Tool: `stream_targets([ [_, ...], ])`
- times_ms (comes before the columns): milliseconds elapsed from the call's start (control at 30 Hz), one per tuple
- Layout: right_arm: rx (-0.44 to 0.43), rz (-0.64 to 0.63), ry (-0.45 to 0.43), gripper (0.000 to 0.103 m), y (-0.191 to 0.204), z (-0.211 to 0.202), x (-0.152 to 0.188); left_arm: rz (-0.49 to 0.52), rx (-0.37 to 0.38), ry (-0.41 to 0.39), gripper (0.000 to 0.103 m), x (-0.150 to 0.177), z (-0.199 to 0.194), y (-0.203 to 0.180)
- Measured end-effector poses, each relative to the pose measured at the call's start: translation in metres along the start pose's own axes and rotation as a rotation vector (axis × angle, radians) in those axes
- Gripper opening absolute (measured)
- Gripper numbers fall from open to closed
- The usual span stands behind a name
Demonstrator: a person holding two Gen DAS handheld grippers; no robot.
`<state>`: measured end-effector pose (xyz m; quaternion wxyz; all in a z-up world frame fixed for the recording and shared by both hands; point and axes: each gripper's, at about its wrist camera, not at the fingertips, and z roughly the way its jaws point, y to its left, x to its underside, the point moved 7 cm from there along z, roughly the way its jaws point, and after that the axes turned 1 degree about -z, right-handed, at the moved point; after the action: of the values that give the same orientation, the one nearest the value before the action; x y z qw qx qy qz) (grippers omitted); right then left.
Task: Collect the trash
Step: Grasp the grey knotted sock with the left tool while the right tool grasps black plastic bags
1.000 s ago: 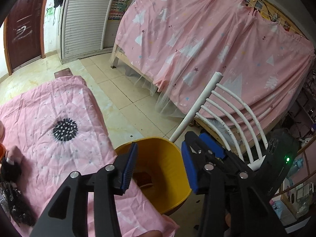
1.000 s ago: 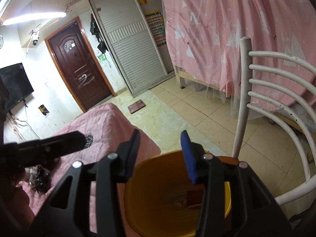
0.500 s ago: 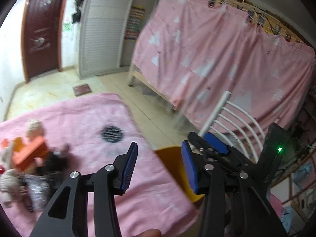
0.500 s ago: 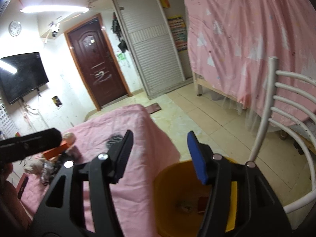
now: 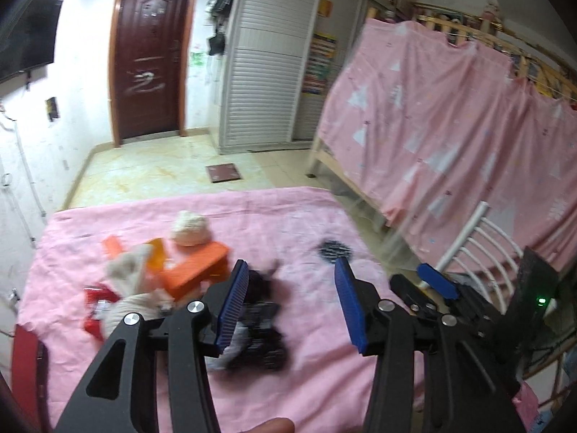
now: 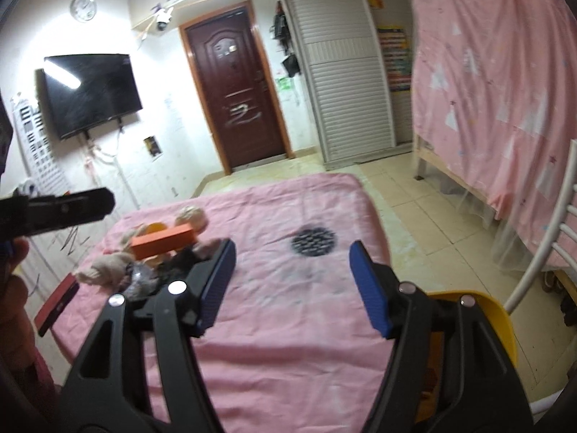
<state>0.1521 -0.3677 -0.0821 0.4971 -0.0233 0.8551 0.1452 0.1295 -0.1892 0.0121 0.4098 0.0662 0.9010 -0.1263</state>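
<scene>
Left wrist: trash pile lies beyond opening, empty left hand-held gripper.

Both grippers look alike. The left gripper and the right gripper have black angular plastic arms, silver round screws at the pivots and ribbed blue pads lining the fingers. A green light glows beside the right gripper's black body.
</scene>
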Motion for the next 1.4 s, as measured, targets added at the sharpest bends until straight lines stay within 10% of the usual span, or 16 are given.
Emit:
stream_targets([
  [433, -0.146, -0.089, 0.109, 0.063, 0.063, 0.028, 0.025, -0.093, -0.222, 0.048, 0.052, 0.029, -0.003, 0.097],
  [1400, -0.163, -0.235, 0.267, 0.061, 0.109, 0.073, 0.076, -0.073, -0.295, 0.041, 0.037, 0.066, 0.019, 0.133],
])
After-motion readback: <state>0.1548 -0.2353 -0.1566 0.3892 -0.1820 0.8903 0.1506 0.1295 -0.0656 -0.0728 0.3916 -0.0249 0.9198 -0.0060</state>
